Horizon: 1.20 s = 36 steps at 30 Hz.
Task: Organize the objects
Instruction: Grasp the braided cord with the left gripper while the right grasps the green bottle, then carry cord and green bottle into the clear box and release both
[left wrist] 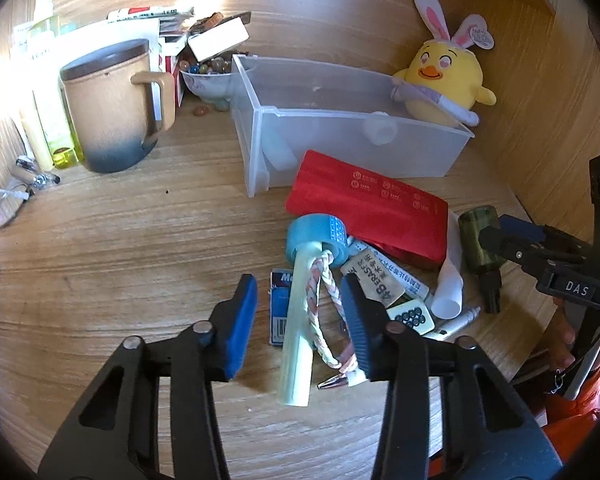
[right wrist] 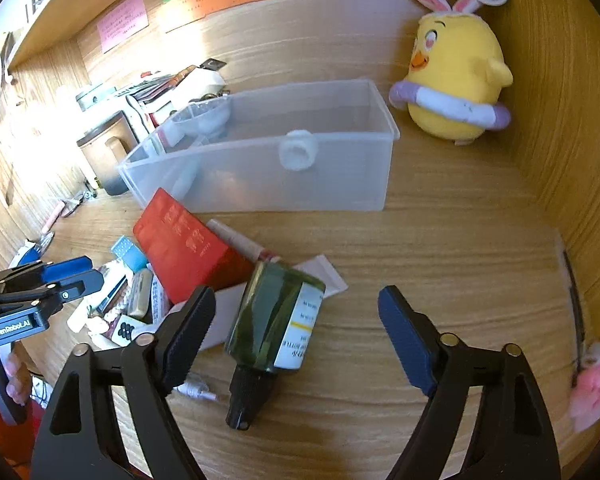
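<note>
Your left gripper (left wrist: 300,320) gapes over pale green tube (left wrist: 298,332) and braided cord (left wrist: 320,312), lower centre. Right gripper (right wrist: 296,336) spread around green bottle (right wrist: 276,316). Red box (left wrist: 366,208) half-buries clutter. Clear bin (right wrist: 268,160) mid-frame, contents blurred.

Quick tally off the desk: one clear bin (right wrist: 260,168), one plush chick (right wrist: 456,80), one red box (left wrist: 368,212), one green bottle (right wrist: 276,320), one tape roll (left wrist: 318,240), one mug (left wrist: 108,108), three sticky notes (right wrist: 124,20) up at 11 o'clock.

Both wrist views close above desk, facing back wall; shared: clear bin (left wrist: 352,120) (right wrist: 268,148), red box (left wrist: 368,208) (right wrist: 188,252).
</note>
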Motion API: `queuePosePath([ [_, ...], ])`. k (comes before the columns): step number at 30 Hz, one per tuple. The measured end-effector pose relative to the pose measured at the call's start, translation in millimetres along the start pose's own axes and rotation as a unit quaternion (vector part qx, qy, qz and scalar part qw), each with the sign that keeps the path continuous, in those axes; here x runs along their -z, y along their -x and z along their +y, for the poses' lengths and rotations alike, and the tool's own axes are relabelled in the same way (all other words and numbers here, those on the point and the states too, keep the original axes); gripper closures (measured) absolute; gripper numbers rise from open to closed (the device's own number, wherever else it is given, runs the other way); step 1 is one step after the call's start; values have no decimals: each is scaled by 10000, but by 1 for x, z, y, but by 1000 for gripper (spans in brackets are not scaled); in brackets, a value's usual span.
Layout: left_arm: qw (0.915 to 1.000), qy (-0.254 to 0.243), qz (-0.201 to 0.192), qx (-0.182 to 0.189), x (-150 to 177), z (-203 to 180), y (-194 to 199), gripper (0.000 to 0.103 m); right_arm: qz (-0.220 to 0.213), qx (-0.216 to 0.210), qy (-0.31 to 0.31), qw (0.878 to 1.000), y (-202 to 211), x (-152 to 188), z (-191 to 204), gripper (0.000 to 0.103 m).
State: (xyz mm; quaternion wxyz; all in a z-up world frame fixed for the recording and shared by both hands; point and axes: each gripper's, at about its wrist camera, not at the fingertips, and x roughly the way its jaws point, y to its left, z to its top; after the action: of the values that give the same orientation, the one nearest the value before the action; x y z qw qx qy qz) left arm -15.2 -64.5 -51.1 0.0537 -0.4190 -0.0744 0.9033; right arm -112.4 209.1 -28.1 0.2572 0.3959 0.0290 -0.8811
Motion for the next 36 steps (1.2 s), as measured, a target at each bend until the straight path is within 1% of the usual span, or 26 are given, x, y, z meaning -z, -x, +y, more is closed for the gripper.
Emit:
queuePosePath([
  [3, 10000, 8, 8, -1, 2, 0, -2, 68, 125, -140, -80, 9998, -3, 4, -1, 39],
  [5, 10000, 26, 21, 14, 2, 0, -3, 74, 169, -173, -105, 9997, -4, 6, -2, 45],
  [7, 10000, 45, 19, 28, 3, 0, -4, 81, 202, -200, -119, 9995, -5, 8, -2, 55],
  [8, 10000, 46, 8, 23, 3, 0, -4, 82, 215, -215, -121, 9995, -6, 8, -2, 56],
  [10, 10000, 36, -18, -15, 3, -1, -3, 86, 224, -224, -112, 9994, -6, 10, -1, 64],
  [12, 10000, 34, -58, -15, 3, -1, -1, 86, 198, -168, -100, 9996, -6, 11, 1, 65],
  [16, 9999, -65, -116, -74, 1, -5, 0, 91, 123, -93, -98, 9998, -5, 11, 1, 65],
  [21, 9998, -141, -99, -87, -1, -7, -4, 93, 21, -14, -82, 10000, 0, 10, -1, 65],
  [24, 9998, -133, -138, -47, -4, -8, -3, 100, -65, -2, -99, 9999, 5, 8, -3, 65],
  [36, 9979, -212, -612, -93, -16, -17, 28, 100, -507, 32, -153, 9986, 26, -9, -9, 65],
])
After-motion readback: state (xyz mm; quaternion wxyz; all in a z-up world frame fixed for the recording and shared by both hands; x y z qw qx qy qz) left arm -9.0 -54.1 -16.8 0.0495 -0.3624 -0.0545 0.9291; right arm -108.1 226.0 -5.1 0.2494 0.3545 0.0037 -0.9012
